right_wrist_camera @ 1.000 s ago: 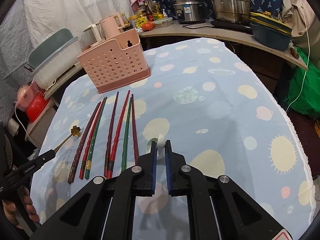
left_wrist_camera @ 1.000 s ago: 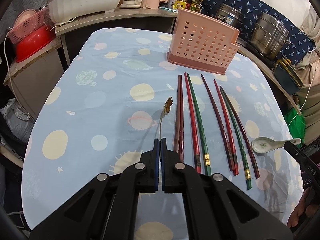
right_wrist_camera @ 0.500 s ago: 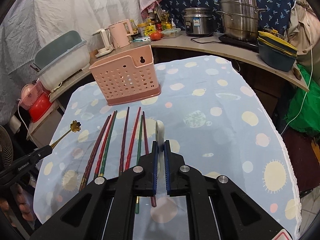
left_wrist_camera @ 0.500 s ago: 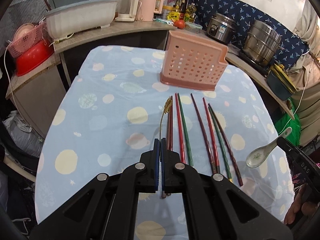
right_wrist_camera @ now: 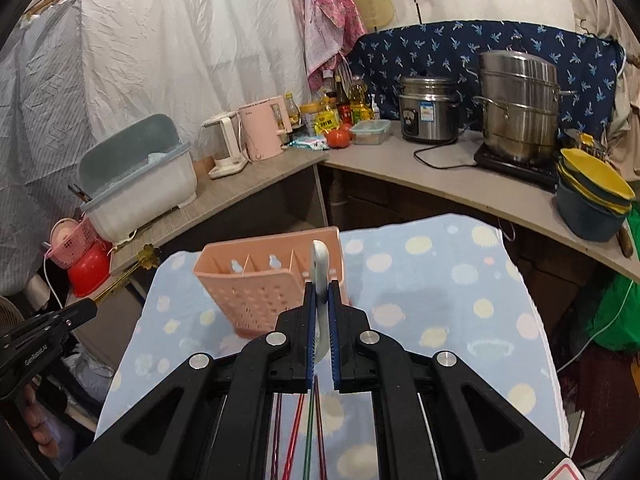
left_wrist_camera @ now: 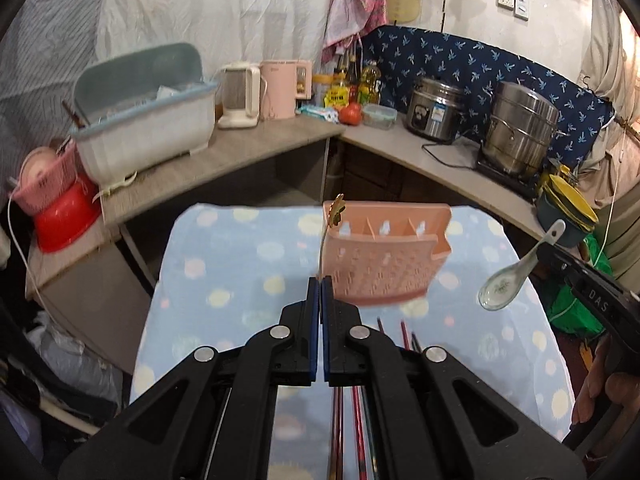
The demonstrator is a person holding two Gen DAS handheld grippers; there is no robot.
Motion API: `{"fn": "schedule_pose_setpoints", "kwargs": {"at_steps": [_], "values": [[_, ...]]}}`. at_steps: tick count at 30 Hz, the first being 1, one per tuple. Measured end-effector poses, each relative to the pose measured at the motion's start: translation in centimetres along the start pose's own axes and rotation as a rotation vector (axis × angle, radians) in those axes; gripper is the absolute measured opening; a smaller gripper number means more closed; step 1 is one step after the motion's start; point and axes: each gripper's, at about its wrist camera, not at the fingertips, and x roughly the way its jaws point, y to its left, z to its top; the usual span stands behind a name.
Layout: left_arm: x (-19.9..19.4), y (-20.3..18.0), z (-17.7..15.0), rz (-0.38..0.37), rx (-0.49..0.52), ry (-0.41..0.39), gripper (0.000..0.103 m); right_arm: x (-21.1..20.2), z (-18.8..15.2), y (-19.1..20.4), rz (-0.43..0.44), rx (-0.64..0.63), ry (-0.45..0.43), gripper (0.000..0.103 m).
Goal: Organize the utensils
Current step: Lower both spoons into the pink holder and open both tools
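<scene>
Left wrist view first: the left gripper [left_wrist_camera: 321, 282] has its jaws pinched tight on the thin stem of the gold flower spoon [left_wrist_camera: 335, 211], whose flower head stands up beyond the tips, just in front of the pink utensil holder [left_wrist_camera: 386, 258]. The holder sits dead ahead of the jaws on the spotted tablecloth [left_wrist_camera: 224, 272], its divided compartments open at the top. Off to the right of the jaws hangs the white ceramic spoon [left_wrist_camera: 516, 276], bowl down, carried by the right gripper, whose tips this view hides. The chopsticks [left_wrist_camera: 360, 412] lie below and behind the jaws, partly covered by the gripper body.

To do this well, I'd say keep the stem near upright, bring the low end over one compartment, and only then lower and let go; a tilted stem could catch a divider or the rim.

Right wrist view now: the right gripper [right_wrist_camera: 320, 288] is clamped on the ceramic spoon's handle, which pokes up past the tips toward the holder's right end. This view shows the grip itself, the spoon's bowl being lost behind the jaws. The left gripper's black tip shows far left of the jaws, the gold spoon slanting up from it.
</scene>
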Motion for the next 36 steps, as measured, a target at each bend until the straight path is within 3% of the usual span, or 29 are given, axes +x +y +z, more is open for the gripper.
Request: {"fn": "schedule_pose_setpoints", "kwargs": {"at_steps": [4, 8, 19, 34, 36], "values": [[2.6, -0.7, 2.7, -0.003, 0.022, 0.010, 0.001, 2.6, 3.4, 0.8, -0.001, -0.019, -0.026, 0.007], [5.5, -1.6, 3.7, -0.005, 0.044, 0.051, 0.001, 5.7, 4.7, 1.4, -0.008, -0.036, -0.004, 0.007], [10.1, -1.8, 3.6, -0.034, 0.010, 0.110, 0.001, 11.1, 4.1, 1.2, -0.037, -0.047, 0.056, 0.007], [11.7, -1.7, 5.0, -0.024, -0.022, 0.088, 0.002, 13.1, 2.9, 2.1, -0.065, -0.090, 0.068, 0.008], [11.9, -1.7, 5.0, -0.015, -0.023, 0.087, 0.002, 12.9, 2.9, 2.1, -0.072, -0.094, 0.062, 0.012]]}}
